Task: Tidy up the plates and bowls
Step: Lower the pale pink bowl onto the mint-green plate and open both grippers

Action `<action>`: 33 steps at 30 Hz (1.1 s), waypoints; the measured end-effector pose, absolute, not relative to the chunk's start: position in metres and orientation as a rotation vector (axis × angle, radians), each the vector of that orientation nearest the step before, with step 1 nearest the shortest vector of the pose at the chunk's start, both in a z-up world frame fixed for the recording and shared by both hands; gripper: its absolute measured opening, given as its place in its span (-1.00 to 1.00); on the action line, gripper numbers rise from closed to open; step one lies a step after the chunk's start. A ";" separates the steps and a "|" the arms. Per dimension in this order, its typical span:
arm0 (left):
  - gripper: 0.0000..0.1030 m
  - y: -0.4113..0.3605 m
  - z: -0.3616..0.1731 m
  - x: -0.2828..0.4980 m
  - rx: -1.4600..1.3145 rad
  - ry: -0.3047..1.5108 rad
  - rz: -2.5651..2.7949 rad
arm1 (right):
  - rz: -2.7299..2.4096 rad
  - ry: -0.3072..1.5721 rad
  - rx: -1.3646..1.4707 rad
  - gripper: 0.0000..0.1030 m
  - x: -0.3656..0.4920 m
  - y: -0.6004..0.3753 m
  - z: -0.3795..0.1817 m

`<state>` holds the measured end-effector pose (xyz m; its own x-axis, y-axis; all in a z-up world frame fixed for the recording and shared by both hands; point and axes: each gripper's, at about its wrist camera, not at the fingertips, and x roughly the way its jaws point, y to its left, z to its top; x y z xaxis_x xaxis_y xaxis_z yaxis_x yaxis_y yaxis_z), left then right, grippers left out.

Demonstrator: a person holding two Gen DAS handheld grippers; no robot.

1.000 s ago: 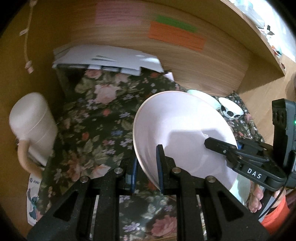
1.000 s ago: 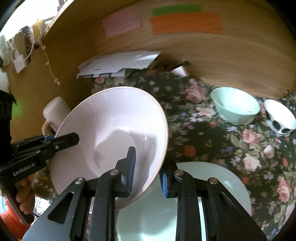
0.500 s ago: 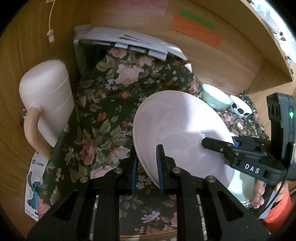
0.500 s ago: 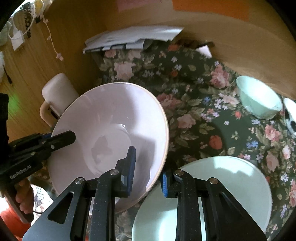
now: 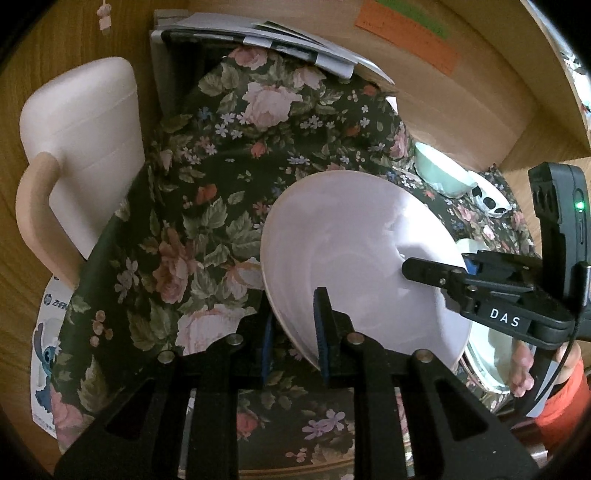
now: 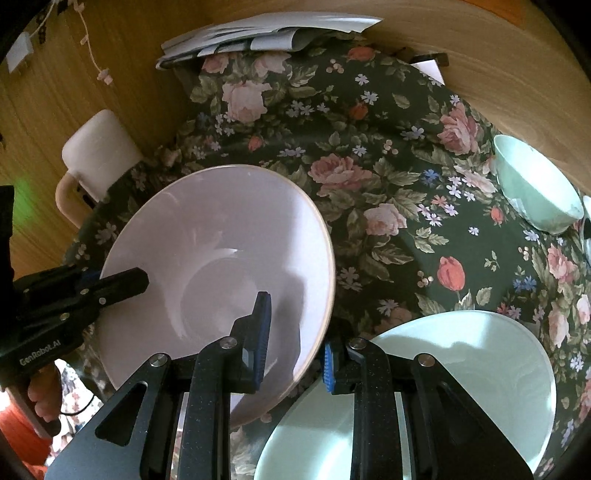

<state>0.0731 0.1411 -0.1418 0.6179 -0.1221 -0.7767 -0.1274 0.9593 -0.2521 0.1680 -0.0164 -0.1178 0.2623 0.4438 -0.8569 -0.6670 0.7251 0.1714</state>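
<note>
Left wrist view: the left gripper (image 5: 293, 332) is clenched on the near rim of a large pale pink ceramic bowl (image 5: 354, 251), one finger inside and one outside the wall. The bowl sits tilted at centre above a dark floral-print tablecloth (image 5: 207, 206). At 3 o'clock the right gripper (image 5: 436, 271), black with "DAS" lettering, grasps the bowl's opposite rim. At 9 o'clock a cream plastic jug with a beige handle (image 5: 81, 147) stands against the wooden wall. At 12 o'clock lies a stack of white papers (image 5: 280, 40). At 2 o'clock a small mint-green ceramic bowl (image 5: 439, 173) rests on the cloth, with a small white dish with dark spots (image 5: 491, 199) just beside it.

Right wrist view: the right gripper (image 6: 295, 341) straddles the pink bowl's (image 6: 221, 266) rim at 6 o'clock, clamped on it. The left gripper (image 6: 122, 280) grips the rim at 9 o'clock. At 5 o'clock a large mint-green plate (image 6: 461, 376) lies on the tablecloth (image 6: 388, 184), partly under the gripper. The mint bowl (image 6: 535, 192) sits at 2 o'clock, the jug (image 6: 96, 162) at 10 o'clock, the papers (image 6: 266, 33) at 12 o'clock.
</note>
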 end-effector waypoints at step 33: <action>0.72 0.081 -0.047 0.099 -0.193 0.631 0.005 | 0.556 0.778 -0.157 0.20 0.189 -0.129 -0.042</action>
